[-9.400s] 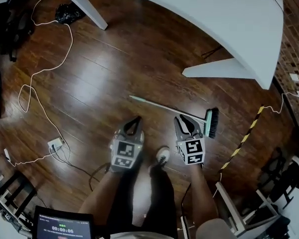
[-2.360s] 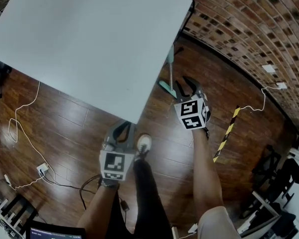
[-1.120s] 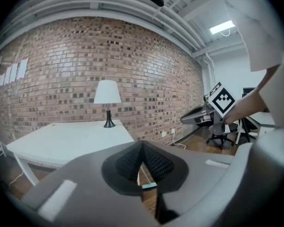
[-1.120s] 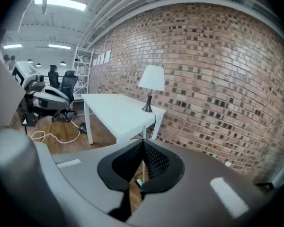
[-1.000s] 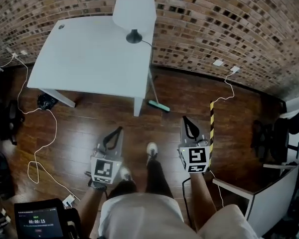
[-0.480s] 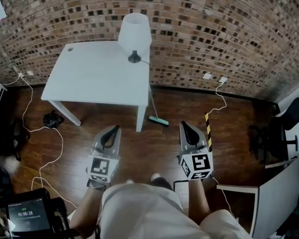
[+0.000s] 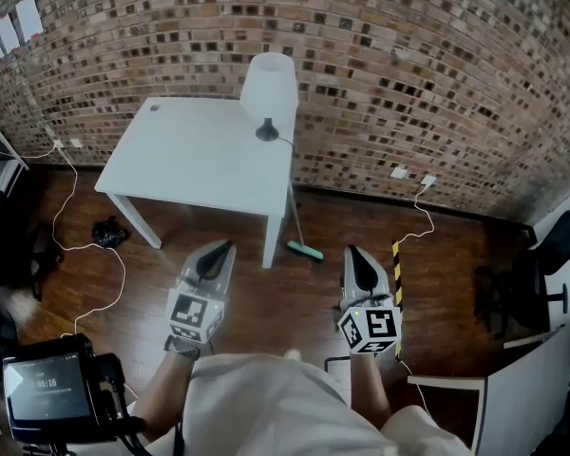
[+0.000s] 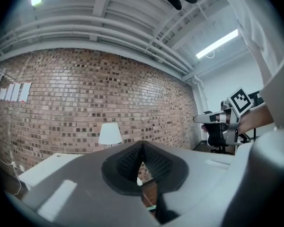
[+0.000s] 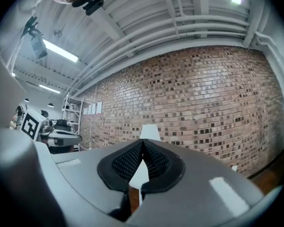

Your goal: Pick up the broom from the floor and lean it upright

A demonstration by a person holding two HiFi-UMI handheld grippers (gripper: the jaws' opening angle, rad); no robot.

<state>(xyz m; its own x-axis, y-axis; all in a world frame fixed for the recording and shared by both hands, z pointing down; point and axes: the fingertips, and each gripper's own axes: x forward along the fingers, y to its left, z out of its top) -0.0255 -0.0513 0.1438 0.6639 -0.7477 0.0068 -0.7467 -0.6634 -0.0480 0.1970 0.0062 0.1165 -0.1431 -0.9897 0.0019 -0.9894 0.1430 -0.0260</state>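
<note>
Now the broom (image 7: 302,247) leans upright against the white bench's (image 7: 199,150) corner, and the left gripper (image 7: 222,249) and right gripper (image 7: 351,256) have backed away, fingers clenched on nothing, so the job looks finished.

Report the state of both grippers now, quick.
Left gripper: closed, holding nothing.
Right gripper: closed, holding nothing.
</note>
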